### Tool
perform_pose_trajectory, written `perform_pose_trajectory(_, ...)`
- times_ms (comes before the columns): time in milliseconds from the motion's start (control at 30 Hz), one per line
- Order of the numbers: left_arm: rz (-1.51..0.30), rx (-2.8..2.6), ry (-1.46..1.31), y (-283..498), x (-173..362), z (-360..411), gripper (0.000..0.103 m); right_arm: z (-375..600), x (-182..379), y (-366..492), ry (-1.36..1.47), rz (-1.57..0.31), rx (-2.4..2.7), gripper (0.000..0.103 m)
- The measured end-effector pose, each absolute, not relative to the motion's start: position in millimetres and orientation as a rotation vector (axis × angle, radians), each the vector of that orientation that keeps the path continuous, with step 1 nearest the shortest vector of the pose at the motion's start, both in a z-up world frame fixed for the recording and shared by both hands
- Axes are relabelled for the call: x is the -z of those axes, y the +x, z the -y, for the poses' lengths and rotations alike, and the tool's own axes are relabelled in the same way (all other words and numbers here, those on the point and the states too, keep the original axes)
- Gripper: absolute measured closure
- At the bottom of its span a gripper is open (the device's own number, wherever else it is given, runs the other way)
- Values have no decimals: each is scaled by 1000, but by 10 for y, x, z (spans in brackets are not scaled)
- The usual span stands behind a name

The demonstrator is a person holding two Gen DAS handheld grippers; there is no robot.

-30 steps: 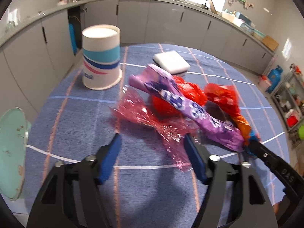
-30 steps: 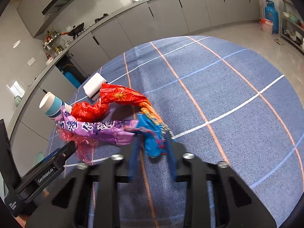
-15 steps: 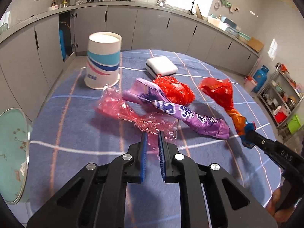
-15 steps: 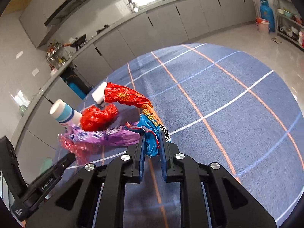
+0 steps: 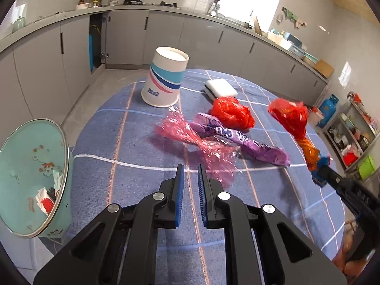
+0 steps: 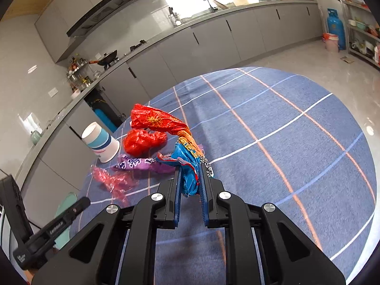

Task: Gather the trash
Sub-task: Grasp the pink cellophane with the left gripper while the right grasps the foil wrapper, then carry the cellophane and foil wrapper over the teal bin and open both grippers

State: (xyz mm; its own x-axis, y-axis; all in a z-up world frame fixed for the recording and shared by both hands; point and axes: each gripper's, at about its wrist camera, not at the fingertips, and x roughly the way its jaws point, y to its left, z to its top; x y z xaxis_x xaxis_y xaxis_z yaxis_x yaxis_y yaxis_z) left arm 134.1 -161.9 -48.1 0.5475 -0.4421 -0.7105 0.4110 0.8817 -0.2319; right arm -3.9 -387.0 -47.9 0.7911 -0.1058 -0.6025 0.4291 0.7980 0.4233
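Note:
My right gripper (image 6: 191,178) is shut on a red, orange and blue wrapper (image 6: 166,123) and holds it up above the blue tablecloth; the wrapper shows at the right of the left wrist view (image 5: 294,121). My left gripper (image 5: 190,182) is shut and empty, just short of a pink cellophane wrapper (image 5: 190,137). A purple wrapper (image 5: 239,140) and a crumpled red bag (image 5: 231,112) lie behind the pink one. A mint-green bin (image 5: 35,166) with scraps inside stands at the table's left edge.
An upside-down paper cup (image 5: 165,80) with blue and pink stripes stands at the far left of the table. A white sponge block (image 5: 220,89) lies behind the red bag. Grey kitchen cabinets run around the room. A blue gas cylinder (image 6: 334,28) stands far right.
My left gripper closed without taking the pink wrapper, then drew back and rose. My right gripper closed on the red and blue wrapper and lifted it off the table.

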Motion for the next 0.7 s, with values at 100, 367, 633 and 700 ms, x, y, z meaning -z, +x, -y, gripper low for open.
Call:
perform_pose_trajectory(100, -838, 483, -34, 1371, 494, 1689, 65, 3847, 471, -47, 576, -593, 315, 88)
perform_pose_trajectory(367, -874, 449, -71, 1560, 567, 2016, 39, 3990, 562, -153, 613, -586, 355, 88)
perform_pose_trajectory(633, -958, 442, -59, 1672, 837, 2143, 77, 4084, 618, -203, 635, -587, 377, 88)
perform_pose_trajectory(700, -945, 438, -49, 1660, 810, 2097, 79, 4094, 613, -207, 641, -584, 378, 88)
